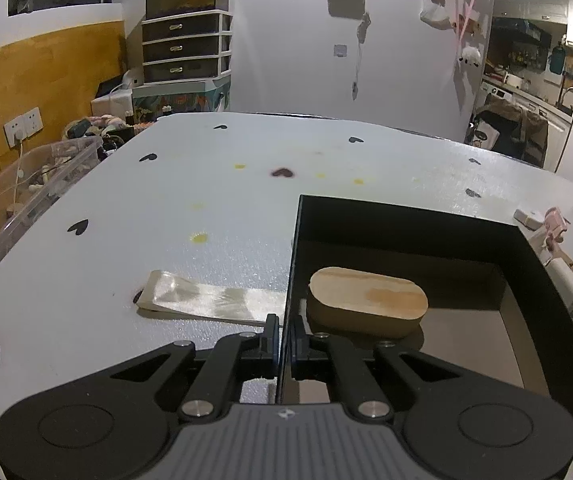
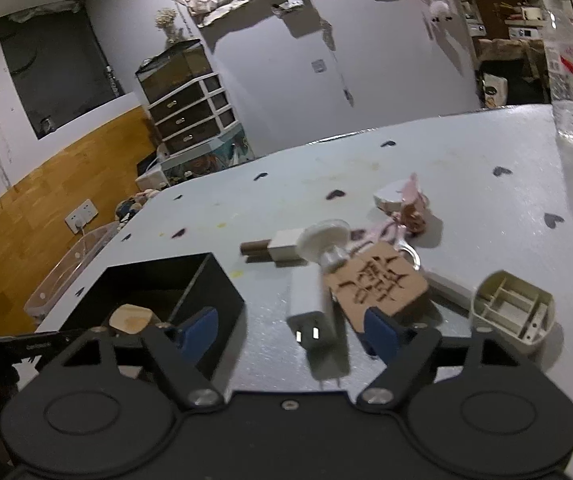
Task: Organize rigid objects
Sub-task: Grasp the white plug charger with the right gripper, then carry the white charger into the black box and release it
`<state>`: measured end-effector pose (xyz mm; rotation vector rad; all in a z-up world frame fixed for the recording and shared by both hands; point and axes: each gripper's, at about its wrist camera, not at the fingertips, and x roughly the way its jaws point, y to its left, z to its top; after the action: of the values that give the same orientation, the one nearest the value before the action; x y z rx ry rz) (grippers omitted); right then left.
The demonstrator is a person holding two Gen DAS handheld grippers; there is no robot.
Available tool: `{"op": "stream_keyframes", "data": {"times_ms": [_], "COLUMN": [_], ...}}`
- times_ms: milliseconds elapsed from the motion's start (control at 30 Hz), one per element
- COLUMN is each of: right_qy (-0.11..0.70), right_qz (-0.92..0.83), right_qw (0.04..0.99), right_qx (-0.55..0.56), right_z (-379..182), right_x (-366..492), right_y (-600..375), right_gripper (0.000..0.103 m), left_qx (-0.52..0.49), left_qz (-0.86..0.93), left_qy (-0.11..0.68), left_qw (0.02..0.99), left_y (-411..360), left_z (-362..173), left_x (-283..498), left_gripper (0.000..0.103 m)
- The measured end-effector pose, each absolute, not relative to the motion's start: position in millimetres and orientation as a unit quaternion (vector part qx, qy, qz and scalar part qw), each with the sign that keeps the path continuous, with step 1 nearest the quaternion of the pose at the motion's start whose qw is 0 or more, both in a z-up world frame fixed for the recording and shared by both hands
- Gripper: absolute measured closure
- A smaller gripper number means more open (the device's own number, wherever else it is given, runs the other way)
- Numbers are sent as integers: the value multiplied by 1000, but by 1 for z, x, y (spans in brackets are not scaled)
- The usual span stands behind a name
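A black open box (image 1: 402, 216) stands on the white table; a rounded wooden block (image 1: 366, 300) lies inside it. My left gripper (image 1: 285, 340) is shut on the box's left wall, one finger inside and one outside. In the right wrist view the box (image 2: 214, 292) sits at the left with the wooden block (image 2: 131, 318) in it. My right gripper (image 2: 290, 330) is open, just above a white plug charger (image 2: 313, 312). Beside the charger lie an engraved wooden tag (image 2: 378, 280), a white round-capped piece (image 2: 324, 238), a beige plastic housing (image 2: 512, 312) and a pink item (image 2: 412, 204).
A clear plastic sleeve (image 1: 210, 298) lies flat left of the box. A clear water bottle (image 2: 566, 72) stands at the far right of the table. A clear storage bin (image 1: 26, 184) sits off the table's left edge. A drawer unit (image 1: 186, 46) stands behind.
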<state>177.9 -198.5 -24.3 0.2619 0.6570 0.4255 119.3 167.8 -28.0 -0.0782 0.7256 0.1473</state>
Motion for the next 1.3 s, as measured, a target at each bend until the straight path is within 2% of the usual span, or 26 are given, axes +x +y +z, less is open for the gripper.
{"op": "stream_keyframes", "data": {"times_ms": [67, 300, 400, 500, 567, 667, 800, 1133, 1300], "right_qy": [323, 332, 333, 337, 344, 353, 357, 359, 327], "right_qz": [209, 212, 203, 189, 188, 187, 187, 183, 214], "right_qw": [914, 915, 918, 921, 919, 915, 914, 913, 916], "right_qx": [126, 91, 70, 50, 49, 55, 43, 61, 87], "right_z": [-27, -29, -29, -31, -34, -37, -38, -37, -10], "right_x": [181, 202, 210, 219, 224, 228, 230, 230, 220], "right_y": [-199, -185, -177, -170, -169, -167, -161, -166, -170], "right_gripper": [29, 36, 43, 50, 62, 70, 73, 74, 74], "left_qx": [-42, -41, -37, -26, -25, -24, -31, -42, -41], "left_qz": [73, 76, 77, 75, 74, 73, 74, 73, 70], "left_qy": [355, 351, 353, 357, 360, 361, 360, 354, 352], "left_qw": [931, 932, 932, 931, 930, 929, 930, 932, 932], "left_y": [168, 167, 166, 164, 164, 163, 165, 168, 168], "left_z": [-28, -28, -28, -27, -27, -27, -26, -27, -28], "left_x": [120, 121, 122, 123, 124, 124, 124, 122, 121], "left_gripper": [98, 98, 98, 98, 98, 98, 98, 98, 98]}}
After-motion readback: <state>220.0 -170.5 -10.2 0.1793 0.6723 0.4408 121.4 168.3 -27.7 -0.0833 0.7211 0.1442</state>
